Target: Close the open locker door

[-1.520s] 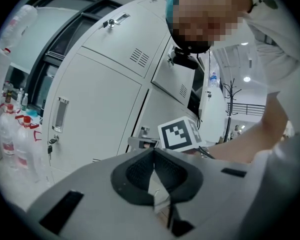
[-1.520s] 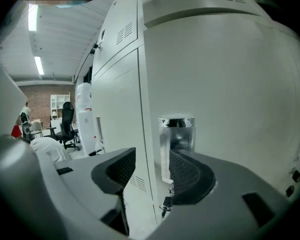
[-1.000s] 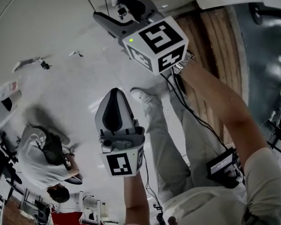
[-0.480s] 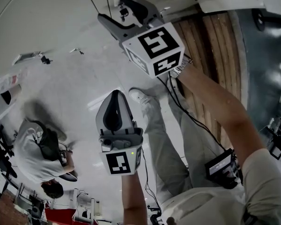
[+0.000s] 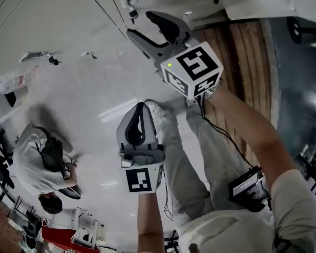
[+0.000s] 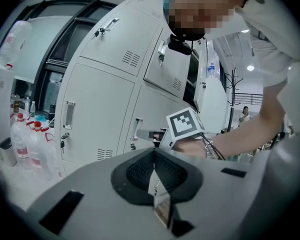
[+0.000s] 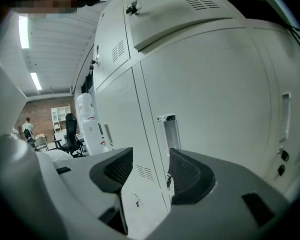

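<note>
At locker bank: right gripper (image 7: 149, 168), claw released, has shifted rightward in head view over last second and now faces plain white lower doors (image 7: 215, 109). Pale grey vented metal locker door (image 7: 205, 16) hangs ajar above it. Left gripper (image 6: 153, 178) clenched, empty. Closing push judged not begun.

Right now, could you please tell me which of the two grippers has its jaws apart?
The right gripper: its jaws stand clearly apart, whereas the left gripper has them pressed together.
</note>
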### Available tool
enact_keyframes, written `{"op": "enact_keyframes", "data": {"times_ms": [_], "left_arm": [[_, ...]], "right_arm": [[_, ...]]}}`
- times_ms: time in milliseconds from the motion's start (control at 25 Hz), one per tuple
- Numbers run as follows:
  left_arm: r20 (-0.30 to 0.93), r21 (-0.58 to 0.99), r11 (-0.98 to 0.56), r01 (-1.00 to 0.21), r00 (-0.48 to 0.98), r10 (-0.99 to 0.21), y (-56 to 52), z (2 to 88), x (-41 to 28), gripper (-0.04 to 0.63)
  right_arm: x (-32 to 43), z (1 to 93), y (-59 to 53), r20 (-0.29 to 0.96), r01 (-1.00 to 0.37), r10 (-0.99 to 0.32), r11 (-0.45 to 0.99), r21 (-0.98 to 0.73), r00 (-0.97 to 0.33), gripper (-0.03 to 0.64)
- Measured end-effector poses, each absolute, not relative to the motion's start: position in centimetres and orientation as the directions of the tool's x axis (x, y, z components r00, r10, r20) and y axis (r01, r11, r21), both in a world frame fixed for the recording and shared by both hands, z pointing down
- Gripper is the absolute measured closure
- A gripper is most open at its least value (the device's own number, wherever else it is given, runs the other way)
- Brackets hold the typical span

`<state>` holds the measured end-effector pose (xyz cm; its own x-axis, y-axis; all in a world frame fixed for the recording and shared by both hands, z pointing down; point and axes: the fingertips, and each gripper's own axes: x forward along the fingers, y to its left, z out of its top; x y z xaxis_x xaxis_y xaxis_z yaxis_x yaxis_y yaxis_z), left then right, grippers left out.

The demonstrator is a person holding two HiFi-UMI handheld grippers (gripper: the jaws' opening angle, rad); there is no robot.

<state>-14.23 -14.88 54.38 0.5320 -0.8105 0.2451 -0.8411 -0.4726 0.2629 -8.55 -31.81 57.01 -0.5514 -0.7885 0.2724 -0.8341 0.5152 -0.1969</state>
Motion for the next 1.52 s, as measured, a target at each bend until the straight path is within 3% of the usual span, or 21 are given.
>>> {"op": "enact_keyframes", "data": {"times_ms": [40, 120, 240, 520, 960, 1520], "left_arm": [[0.244, 0.264, -0.472, -0.841, 0.532, -0.811, -14.5, 54.1, -13.7, 0.588], [0.240, 0.274, -0.462, -0.844, 0.525, -0.817, -13.9, 53.5, -12.7, 0.588], [0.229, 0.279, -0.441, -0.853, 0.505, -0.833, -13.1, 52.3, -11.4, 0.588], [0.150, 0.211, -0.407, -0.889, 0.441, -0.885, -12.1, 47.6, -8.9, 0.588], [0.083, 0.210, -0.311, -0.927, 0.334, -0.939, -7.7, 37.6, -7.1, 0.588], [0.087, 0.170, -0.350, -0.921, 0.368, -0.926, -0.1, 25.4, -4.9, 0.588]], "right_arm": [[-8.0, 56.7, -30.8, 0.263, -0.832, -0.790, 0.515, -0.206, -0.554, 0.394], [-6.6, 56.0, -28.6, 0.245, -0.834, -0.798, 0.511, -0.209, -0.550, 0.546], [-4.8, 55.0, -24.8, 0.245, -0.813, -0.776, 0.548, -0.198, -0.582, 0.583], [1.0, 50.5, -17.4, 0.201, -0.641, -0.609, 0.737, -0.215, -0.767, 0.591], [15.1, 39.9, -10.8, 0.206, -0.698, -0.667, 0.690, -0.191, -0.716, 0.591], [15.2, 27.1, -3.5, 0.141, -0.576, -0.568, 0.731, -0.366, -0.811, 0.591]]}}
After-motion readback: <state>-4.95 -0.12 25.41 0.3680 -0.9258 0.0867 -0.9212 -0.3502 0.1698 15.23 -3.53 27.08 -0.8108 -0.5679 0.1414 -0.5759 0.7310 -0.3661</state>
